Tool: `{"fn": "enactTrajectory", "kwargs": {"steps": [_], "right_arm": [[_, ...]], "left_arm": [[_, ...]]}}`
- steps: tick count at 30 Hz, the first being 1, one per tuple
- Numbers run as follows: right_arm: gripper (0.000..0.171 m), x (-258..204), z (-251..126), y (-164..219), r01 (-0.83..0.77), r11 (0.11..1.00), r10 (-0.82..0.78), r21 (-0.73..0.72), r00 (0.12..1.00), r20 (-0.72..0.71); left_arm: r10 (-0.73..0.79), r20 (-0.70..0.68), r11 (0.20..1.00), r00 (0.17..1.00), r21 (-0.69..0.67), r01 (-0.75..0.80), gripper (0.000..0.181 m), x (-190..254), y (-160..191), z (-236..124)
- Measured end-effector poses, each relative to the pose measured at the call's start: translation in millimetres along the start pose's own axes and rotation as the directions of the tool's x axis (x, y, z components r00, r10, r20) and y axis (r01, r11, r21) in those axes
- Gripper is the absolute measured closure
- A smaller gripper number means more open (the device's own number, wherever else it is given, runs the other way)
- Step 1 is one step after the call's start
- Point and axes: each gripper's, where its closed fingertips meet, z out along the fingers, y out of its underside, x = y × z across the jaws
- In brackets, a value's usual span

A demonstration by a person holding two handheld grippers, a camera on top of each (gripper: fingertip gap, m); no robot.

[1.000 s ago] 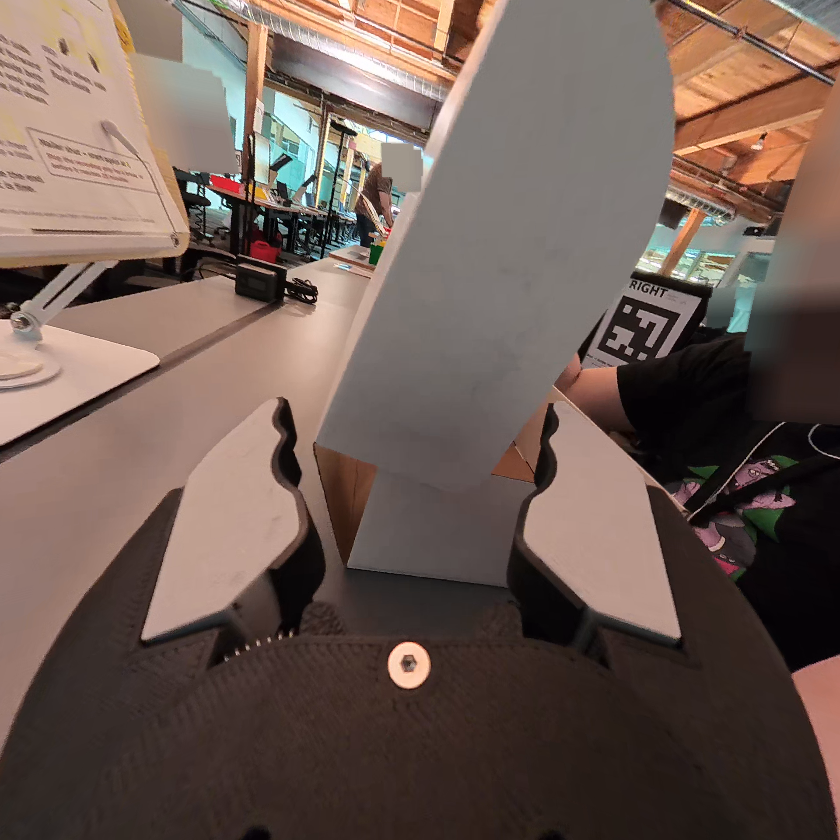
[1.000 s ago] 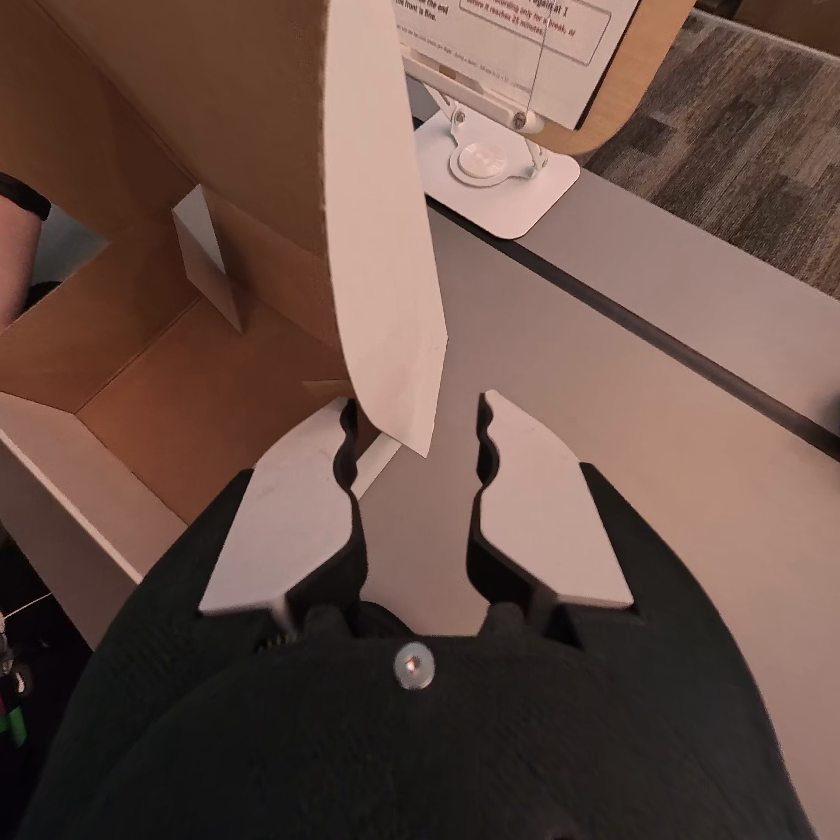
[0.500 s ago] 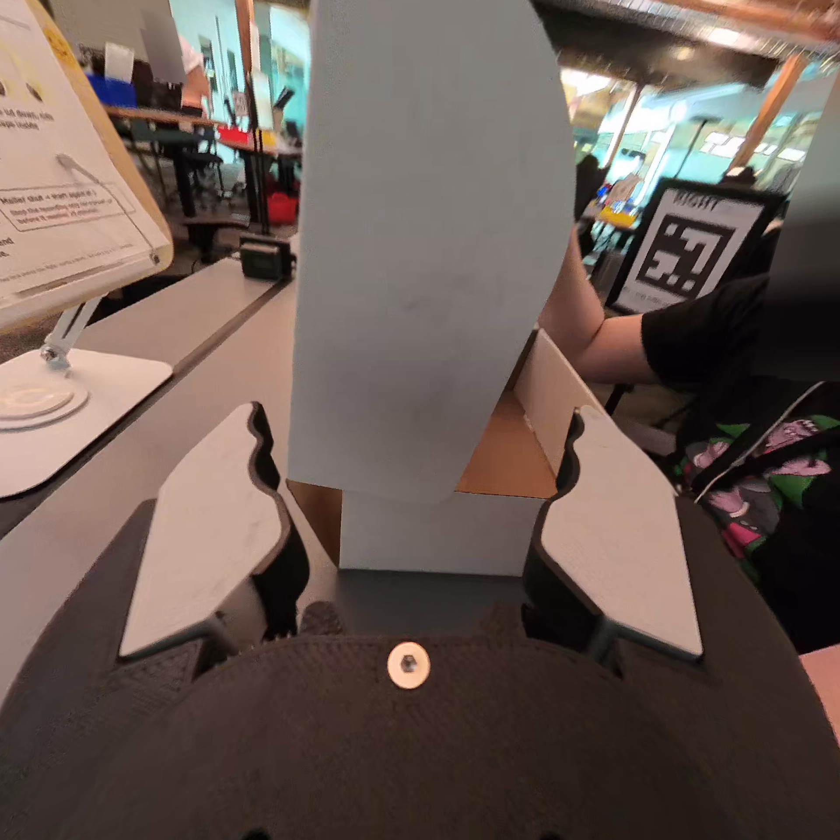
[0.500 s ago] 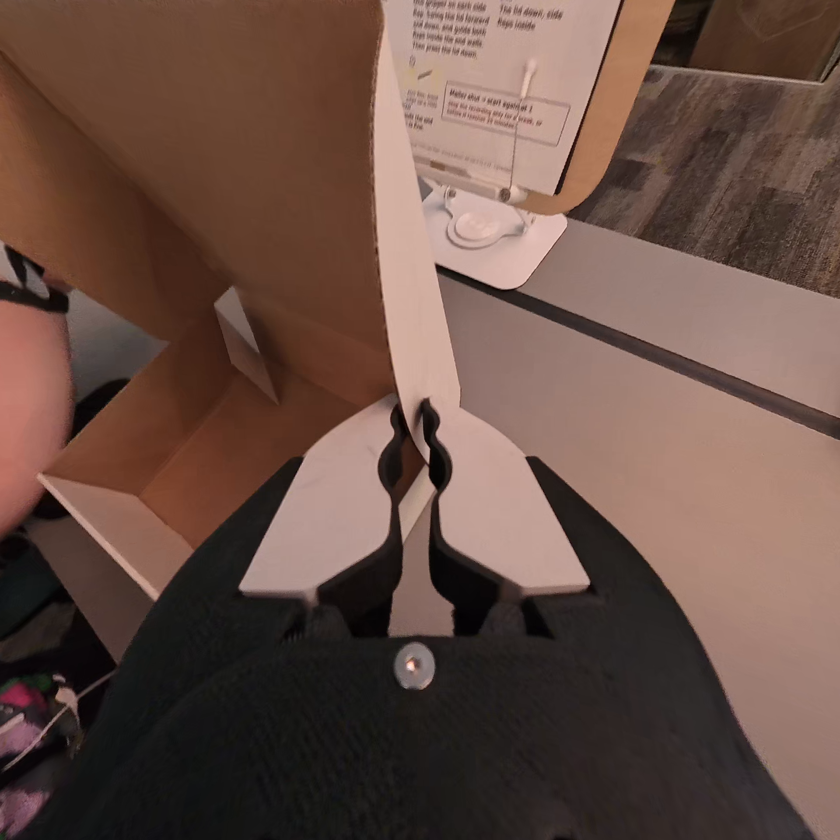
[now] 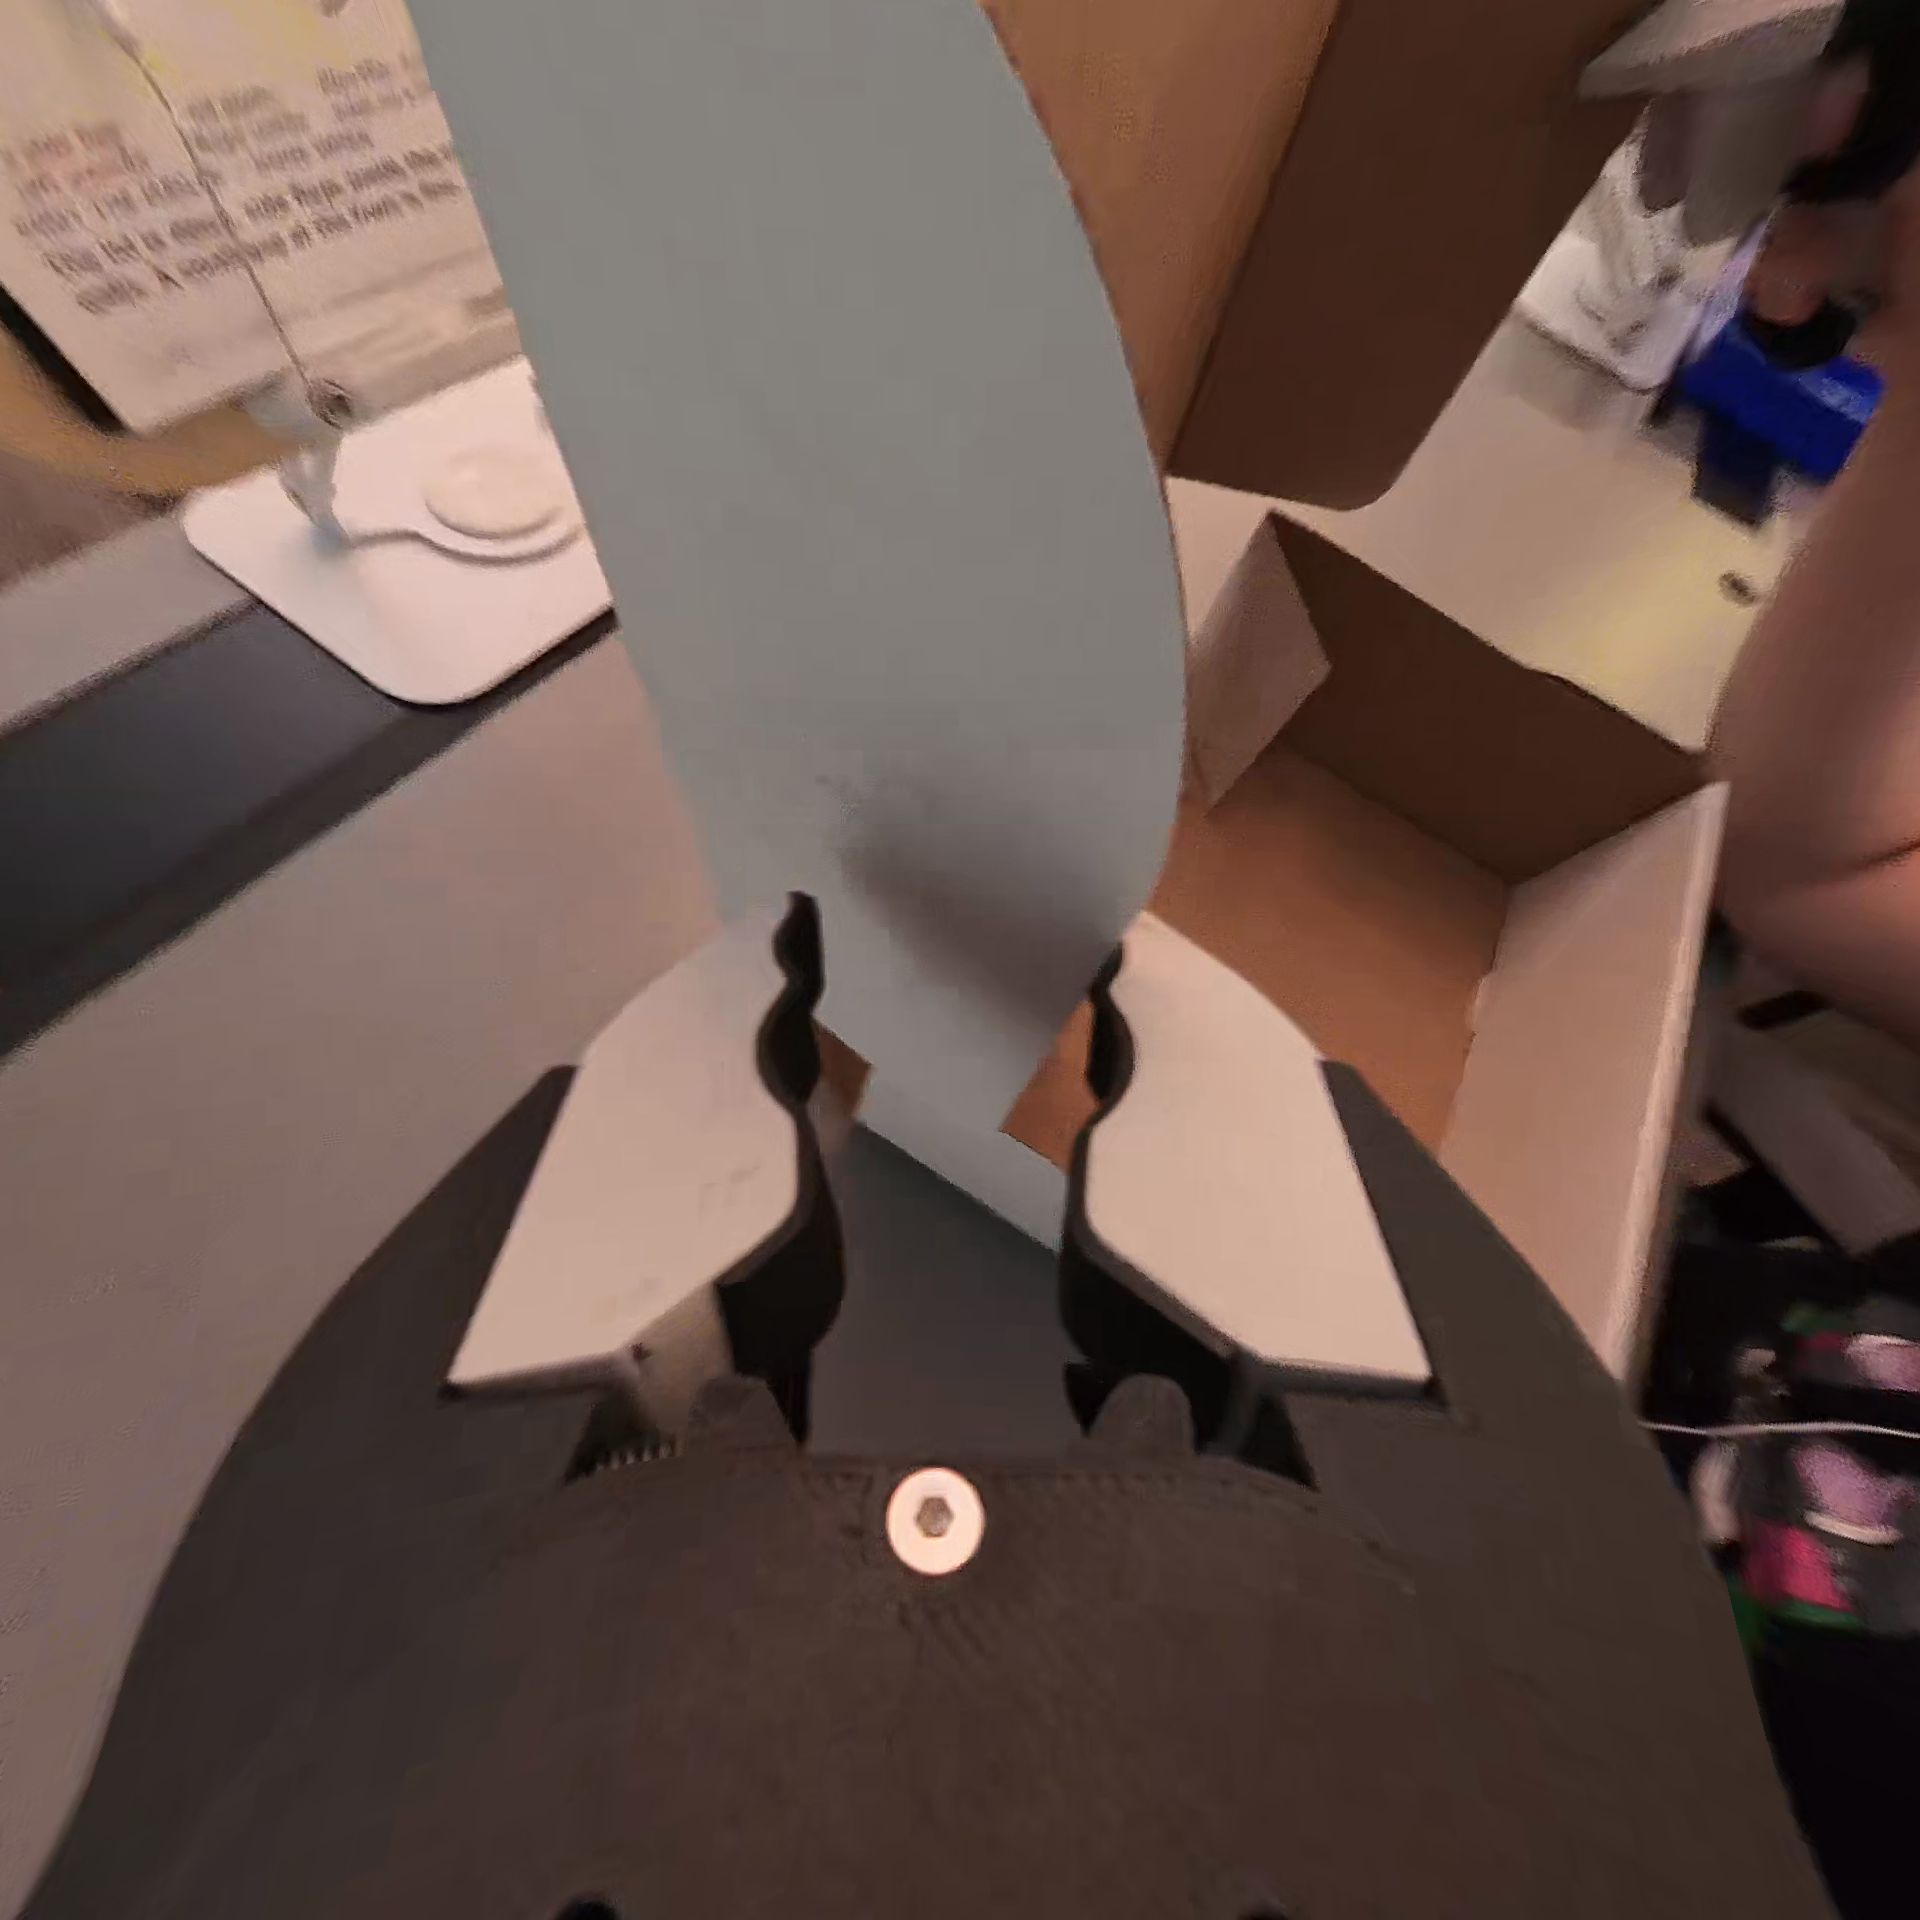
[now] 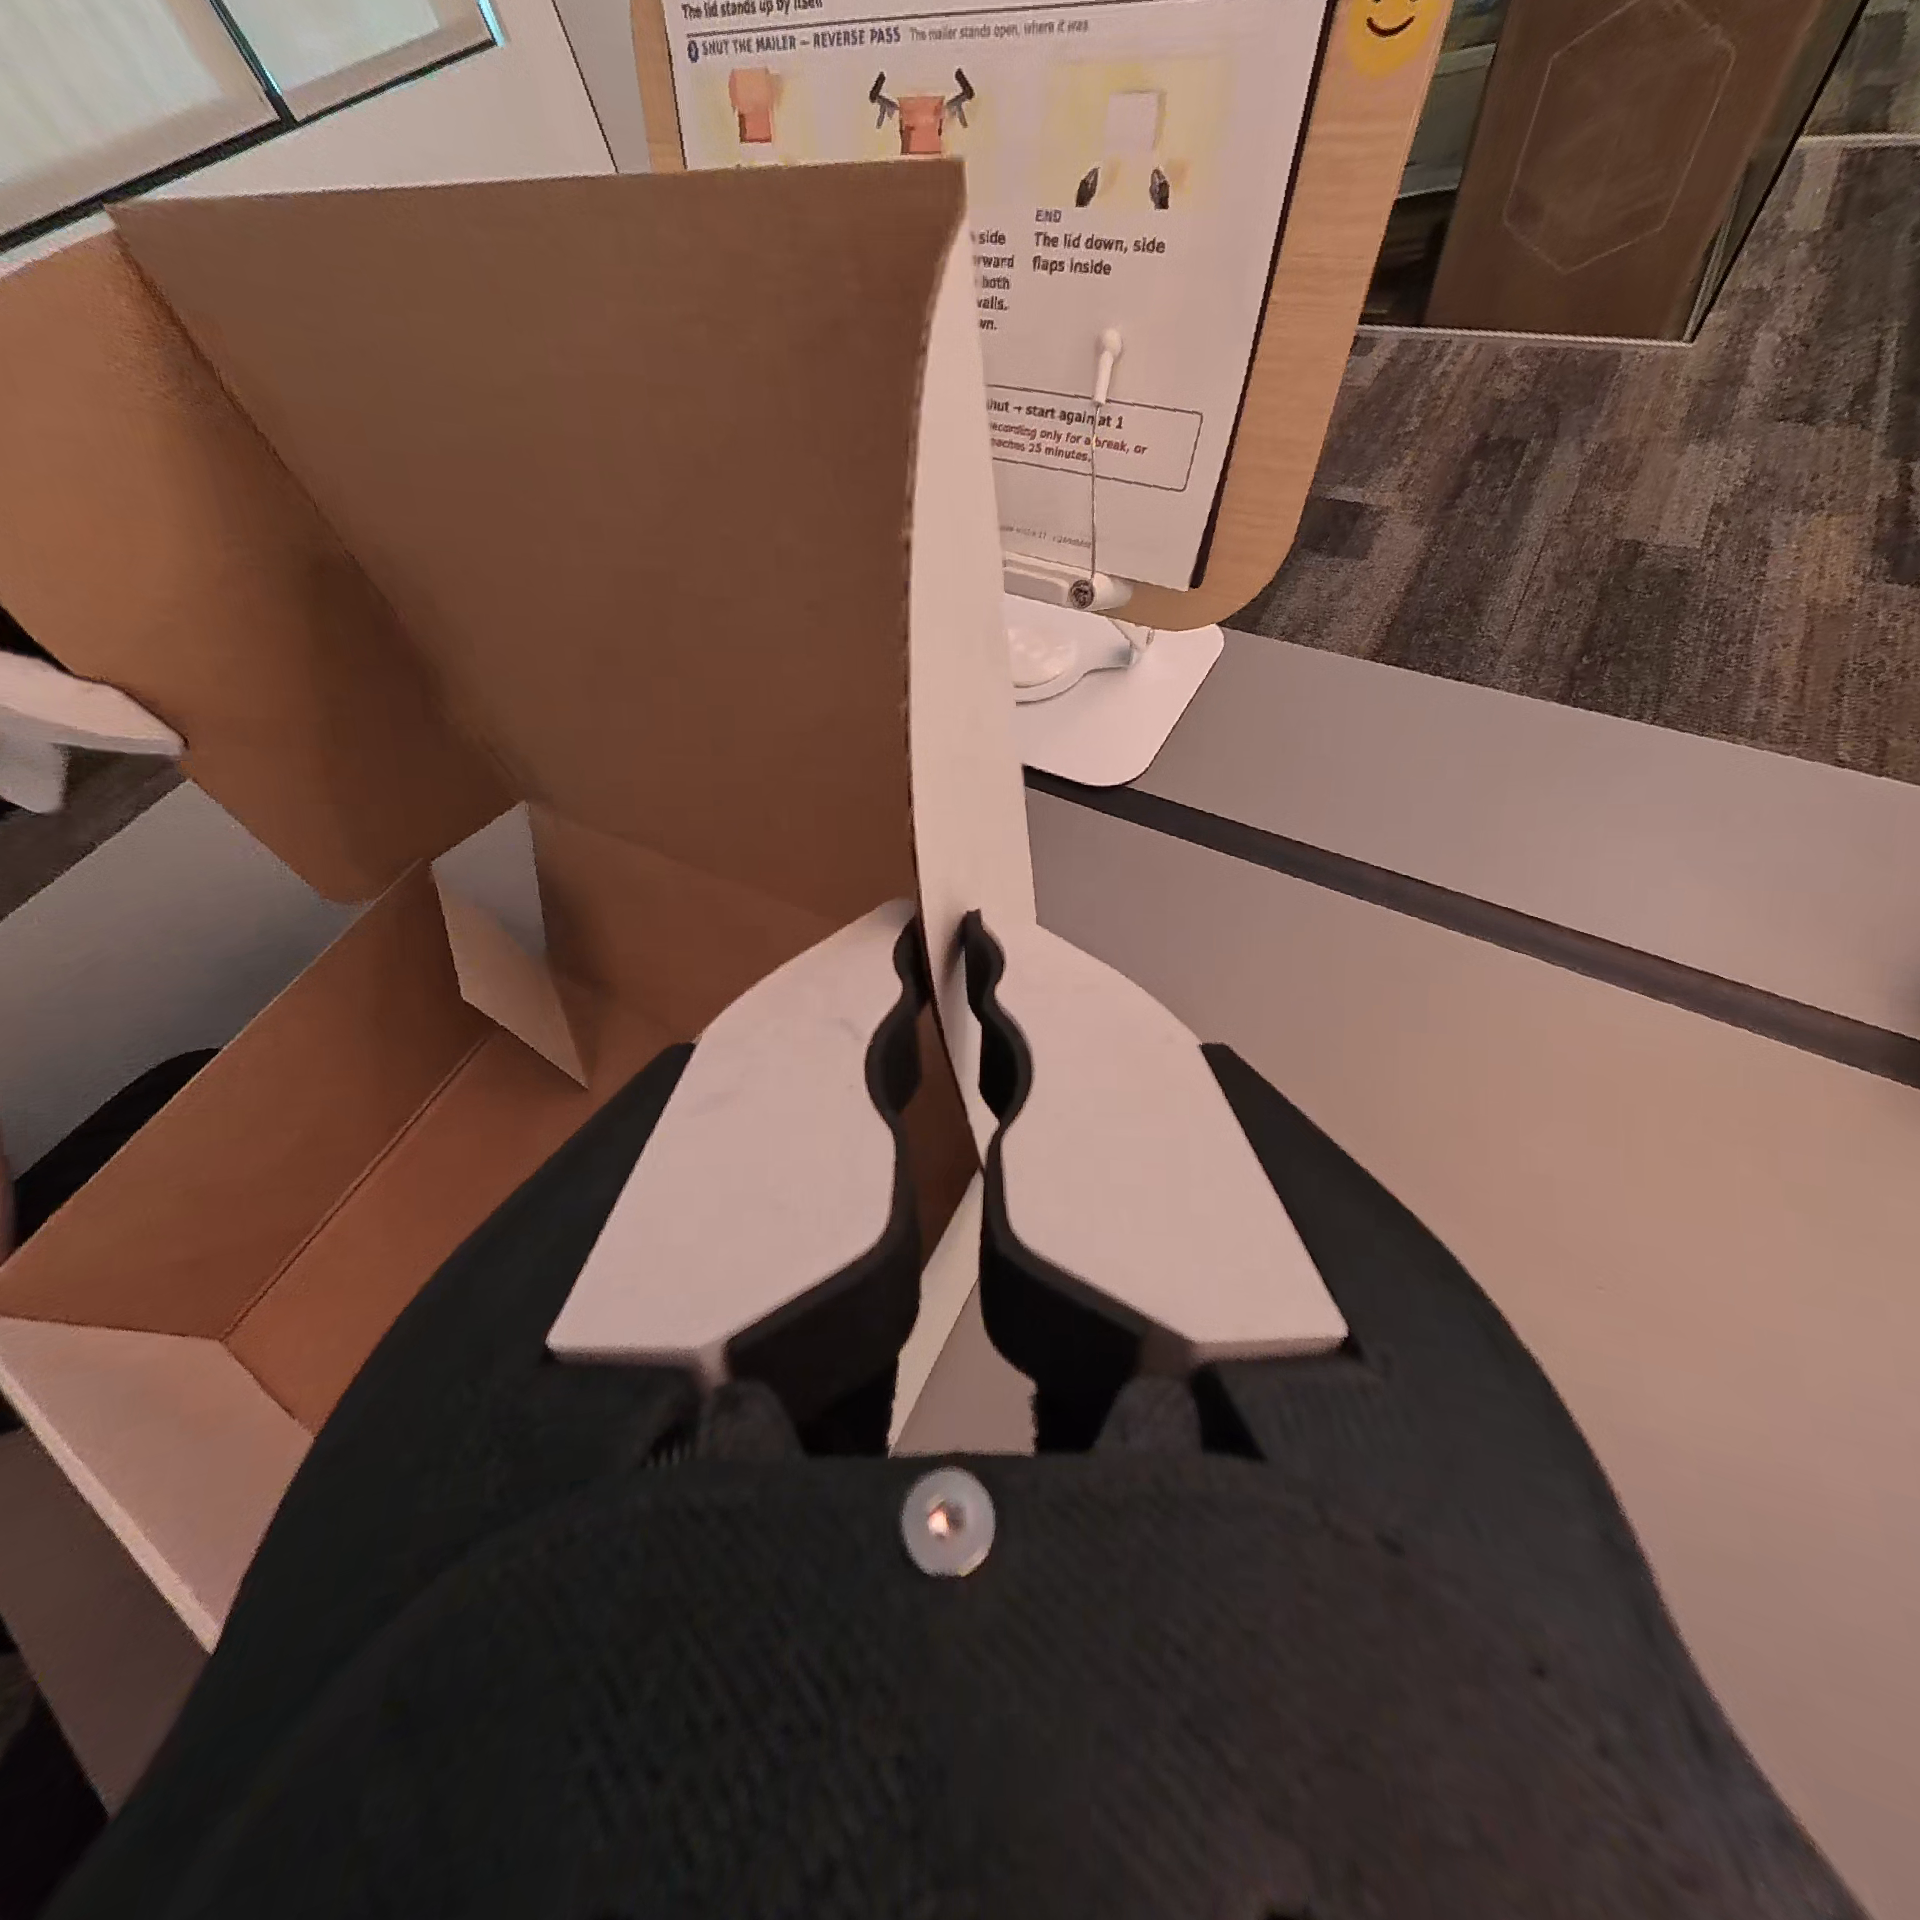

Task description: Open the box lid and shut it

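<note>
Lid flap (image 5: 831, 468) runs off the top edge; instruction sheet (image 5: 208, 187) blurred

Left hand-held gripper (image 5: 951, 1023): you see pale grey finger plates on black pads, over a black textured body with one silver screw.
Right hand-held gripper (image 6: 940, 1023): the same pale grey plates, black wavy pads and black body.
Box (image 6: 343, 1174): brown kraft inside, white on its outer walls.
Side flap (image 5: 831, 468): its outer face reads pale blue-grey in your left wrist view.
Lid (image 6: 540, 499): plain brown on the inner face, white along the outer edge.
Surface (image 6: 1507, 1091): light grey, crossed by a dark grey strip.
Instruction sheet (image 6: 1049, 260): white with dark print, on a light wood board.
Stand base (image 5: 416, 582): white.
Carpet (image 6: 1621, 499): mottled grey-brown blocks.
</note>
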Motion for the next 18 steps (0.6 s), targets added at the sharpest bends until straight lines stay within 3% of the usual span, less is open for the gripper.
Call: {"fn": "enactTrajectory", "kwargs": {"steps": [2,5,9,12,18], "right_arm": [[0.165,2.4,-3.0,-1.7,-0.005,1.0,0.005,0.012,1.0,0.008],[0.165,5.6,-10.5,-2.2,-0.023,1.0,0.022,0.017,0.999,0.044],[0.165,11.6,-23.0,-4.3,-0.065,0.997,0.059,0.042,0.991,0.121],[0.165,14.8,-30.4,-5.3,-0.096,0.993,0.081,0.063,0.975,0.207],[0.163,17.7,-30.4,6.2,-0.054,0.997,0.031,0.057,0.938,0.344]], "left_arm": [[-0.065,-0.024,0.998,0.998,0.012,0.066,0.148,1.5,-4.1,0.0],[-0.086,0.076,0.996,0.993,0.018,0.085,0.164,-14.3,-5.0,-3.8],[-0.086,0.132,0.995,0.988,0.059,0.079,0.174,-23.9,-8.5,-20.0],[-0.028,0.12,0.998,0.992,0.066,0.02,0.178,-25.2,-5.1,-33.1],[0.212,-0.027,0.972,0.977,0.107,-0.208,0.177,-11.0,8.9,-52.3]]}}
